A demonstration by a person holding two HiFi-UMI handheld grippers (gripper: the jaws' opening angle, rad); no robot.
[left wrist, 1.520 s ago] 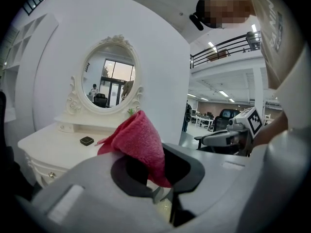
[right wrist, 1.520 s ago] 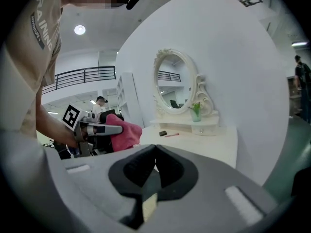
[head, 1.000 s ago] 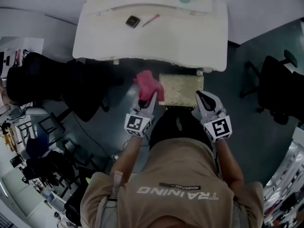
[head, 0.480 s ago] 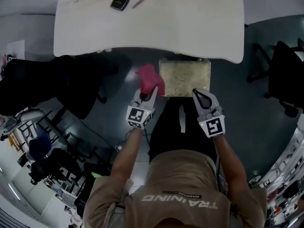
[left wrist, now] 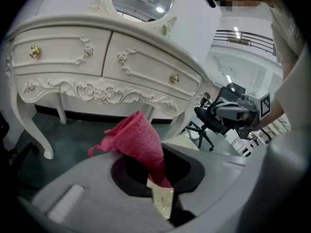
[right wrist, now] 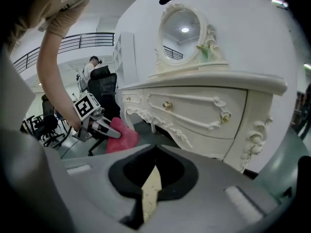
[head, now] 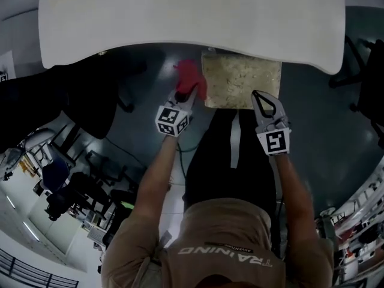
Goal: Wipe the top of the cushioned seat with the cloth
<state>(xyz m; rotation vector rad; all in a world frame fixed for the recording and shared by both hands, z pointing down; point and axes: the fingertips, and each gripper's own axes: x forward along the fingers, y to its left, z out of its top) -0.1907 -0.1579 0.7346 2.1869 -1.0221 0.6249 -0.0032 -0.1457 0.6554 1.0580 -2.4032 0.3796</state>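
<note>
Ornate white dresser (left wrist: 97, 62) behind; left gripper (head: 185, 95) jaws clamp fuzzy pink cloth (left wrist: 138, 140), right gripper (head: 259, 98) jaws together.

Both forward — left claw (head: 185, 95) pinching cloth (head: 189, 77); right claw (head: 258, 96) seemingly closed.

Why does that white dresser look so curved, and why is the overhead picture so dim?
Left and right gripper views: wide-angle lenses bow the dresser and blacken the corners. Head view: looks underexposed, floor murky, yet the cloth reads clearly.
</note>
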